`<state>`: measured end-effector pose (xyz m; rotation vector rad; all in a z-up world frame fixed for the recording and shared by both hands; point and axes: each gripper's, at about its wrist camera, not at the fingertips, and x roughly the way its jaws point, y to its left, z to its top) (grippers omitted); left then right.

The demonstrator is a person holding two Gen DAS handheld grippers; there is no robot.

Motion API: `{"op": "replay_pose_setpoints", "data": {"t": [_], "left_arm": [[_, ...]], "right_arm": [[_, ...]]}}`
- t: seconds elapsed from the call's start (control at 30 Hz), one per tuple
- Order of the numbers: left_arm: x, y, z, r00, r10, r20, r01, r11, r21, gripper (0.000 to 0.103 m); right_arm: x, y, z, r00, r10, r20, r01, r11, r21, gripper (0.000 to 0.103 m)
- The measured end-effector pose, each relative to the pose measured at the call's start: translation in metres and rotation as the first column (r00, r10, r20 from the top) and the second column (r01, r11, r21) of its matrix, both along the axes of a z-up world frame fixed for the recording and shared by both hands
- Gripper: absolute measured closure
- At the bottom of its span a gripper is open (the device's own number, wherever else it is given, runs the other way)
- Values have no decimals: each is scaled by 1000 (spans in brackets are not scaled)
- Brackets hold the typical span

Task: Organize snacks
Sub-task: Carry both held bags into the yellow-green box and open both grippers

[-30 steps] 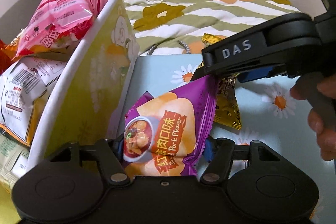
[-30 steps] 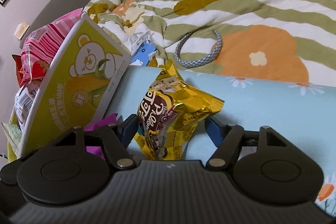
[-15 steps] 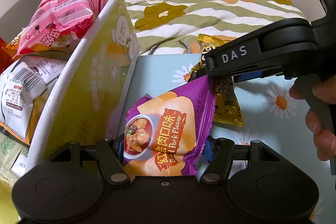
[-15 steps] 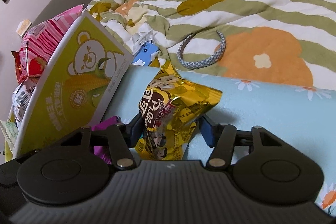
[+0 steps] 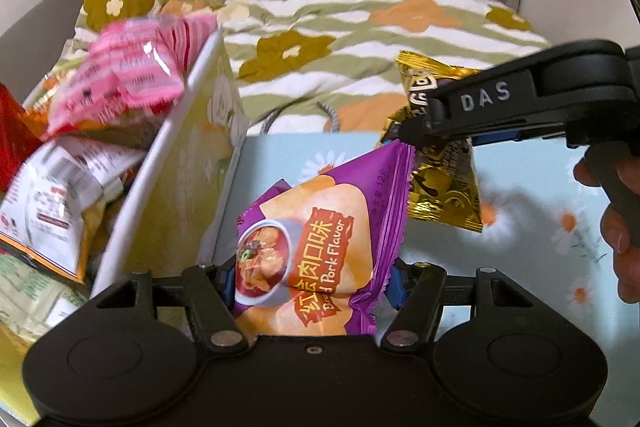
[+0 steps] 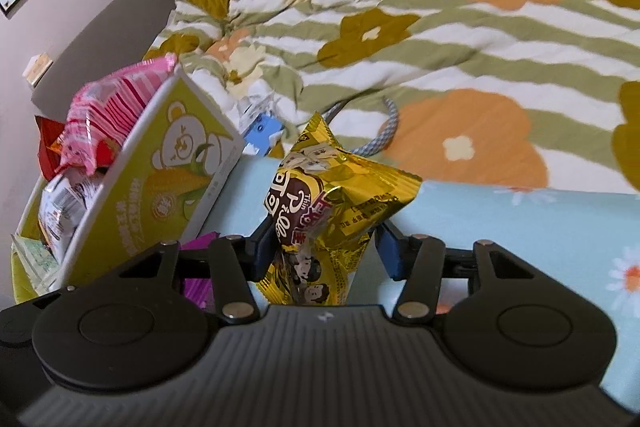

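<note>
My left gripper (image 5: pixel 312 279) is shut on a purple pork-flavour snack bag (image 5: pixel 320 247) and holds it above the light blue floral table (image 5: pixel 520 267). My right gripper (image 6: pixel 320 251) is shut on a gold snack bag (image 6: pixel 324 203), lifted off the table; this bag also shows in the left wrist view (image 5: pixel 444 179), under the right gripper's body (image 5: pixel 500 103). A green and white snack box (image 5: pixel 172 187) stands at the left, filled with a pink bag (image 5: pixel 128 79) and other packets. The box also shows in the right wrist view (image 6: pixel 160 195).
A bed with a striped floral quilt (image 6: pixel 440 27) lies behind the table. A grey hairband (image 6: pixel 384 131) and a small blue item (image 6: pixel 260 131) lie on it near the table edge. A hand (image 5: pixel 624 227) holds the right gripper's handle.
Both grippers have risen with their bags. The gold bag has lifted clear of the table, and the purple bag is higher beside the box.
</note>
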<state>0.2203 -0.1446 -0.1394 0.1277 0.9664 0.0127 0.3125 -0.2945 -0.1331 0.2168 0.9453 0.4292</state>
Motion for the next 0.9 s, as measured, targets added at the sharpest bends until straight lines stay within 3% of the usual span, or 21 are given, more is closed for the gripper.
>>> {"op": "replay_pose_setpoints", "data": {"t": [0.27,0.47,0.73,0.9], "left_arm": [[-32,-7,62,990,-56,127,61,998,-35,34],[-57,13,115,965,-60,254,72,997,-39,34],[-79,91,156,926,-70,371,85,996,-25,34],[-81,154,160,924,-87,371,98,995,-13,34]], "right_arm": [[-30,-22,52,994,-65,84,69,997,-47,35],[-61,-22,97,982,-93,164,102,994,-50,35],[-108,39,142,959,-131,251,133,991,11,35],[-126,98,154,949,-181,259,176,983,41,35]]}}
